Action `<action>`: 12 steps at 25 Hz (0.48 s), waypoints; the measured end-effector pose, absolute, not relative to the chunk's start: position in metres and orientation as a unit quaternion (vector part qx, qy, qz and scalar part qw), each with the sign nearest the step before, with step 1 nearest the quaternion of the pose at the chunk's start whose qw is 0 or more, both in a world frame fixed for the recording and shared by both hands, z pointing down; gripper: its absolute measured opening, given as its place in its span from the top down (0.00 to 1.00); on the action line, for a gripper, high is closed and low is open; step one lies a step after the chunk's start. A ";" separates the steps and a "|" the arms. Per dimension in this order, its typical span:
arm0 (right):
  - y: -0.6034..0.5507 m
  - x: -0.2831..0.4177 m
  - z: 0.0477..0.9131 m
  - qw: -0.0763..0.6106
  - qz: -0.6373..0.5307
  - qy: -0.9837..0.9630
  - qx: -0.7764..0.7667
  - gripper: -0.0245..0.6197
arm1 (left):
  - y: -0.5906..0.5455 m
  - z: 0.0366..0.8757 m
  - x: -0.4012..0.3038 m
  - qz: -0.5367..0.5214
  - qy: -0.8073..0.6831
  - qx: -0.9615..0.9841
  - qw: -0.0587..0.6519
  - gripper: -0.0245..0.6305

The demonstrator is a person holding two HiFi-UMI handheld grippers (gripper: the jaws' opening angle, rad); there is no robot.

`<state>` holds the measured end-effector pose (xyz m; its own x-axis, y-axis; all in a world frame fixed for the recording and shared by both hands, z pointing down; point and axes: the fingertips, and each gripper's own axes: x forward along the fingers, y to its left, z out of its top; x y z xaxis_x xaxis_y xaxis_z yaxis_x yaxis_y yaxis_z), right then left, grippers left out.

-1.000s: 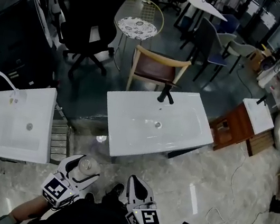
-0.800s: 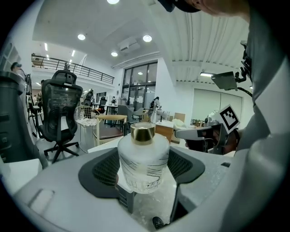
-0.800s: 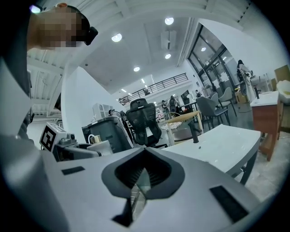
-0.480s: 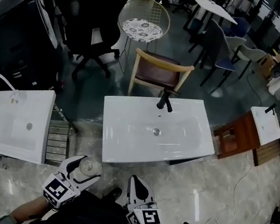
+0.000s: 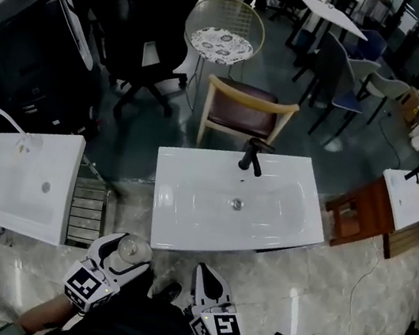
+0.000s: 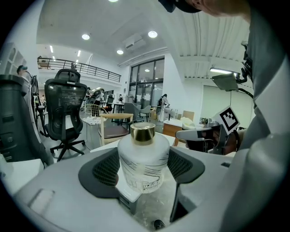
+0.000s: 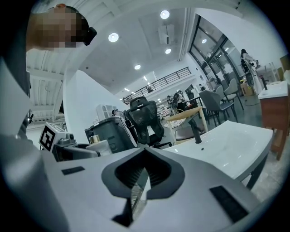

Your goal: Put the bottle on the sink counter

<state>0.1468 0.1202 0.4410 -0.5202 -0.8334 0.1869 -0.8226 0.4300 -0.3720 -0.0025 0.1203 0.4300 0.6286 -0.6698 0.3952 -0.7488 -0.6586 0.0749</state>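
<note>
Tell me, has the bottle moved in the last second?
Yes, slightly: the bottle, held in the left gripper, has drawn closer to the front-left corner of the middle sink.

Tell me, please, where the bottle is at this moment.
In the head view the bottle is at lower left, held upright between the jaws of the left gripper, not yet over the white sink ahead of it.

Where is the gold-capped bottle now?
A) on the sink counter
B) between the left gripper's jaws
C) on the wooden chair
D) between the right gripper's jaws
B: the left gripper view shows the bottle clamped upright between the jaws of the left gripper.
</note>
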 end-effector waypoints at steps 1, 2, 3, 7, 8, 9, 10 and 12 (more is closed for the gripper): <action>0.115 0.145 0.441 0.010 -0.213 0.846 -0.489 0.97 | 0.116 0.431 -0.004 0.168 -0.398 0.894 0.118 0.46; 0.110 0.144 0.442 0.008 -0.213 0.846 -0.488 0.97 | 0.111 0.433 -0.006 0.168 -0.398 0.894 0.119 0.46; 0.105 0.143 0.443 0.006 -0.214 0.846 -0.489 0.97 | 0.106 0.434 -0.007 0.168 -0.399 0.894 0.120 0.46; 0.084 0.137 0.448 0.004 -0.215 0.845 -0.490 0.97 | 0.082 0.441 -0.014 0.166 -0.396 0.894 0.123 0.46; 0.077 0.135 0.449 0.003 -0.214 0.844 -0.491 0.97 | 0.075 0.443 -0.017 0.166 -0.396 0.895 0.124 0.46; 0.070 0.133 0.449 0.002 -0.214 0.844 -0.493 0.97 | 0.068 0.445 -0.019 0.165 -0.394 0.896 0.124 0.46; 0.064 0.132 0.448 0.001 -0.213 0.843 -0.495 0.97 | 0.060 0.445 -0.020 0.164 -0.392 0.897 0.124 0.46; 0.050 0.129 0.448 0.000 -0.211 0.840 -0.500 0.97 | 0.043 0.444 -0.023 0.163 -0.390 0.898 0.123 0.46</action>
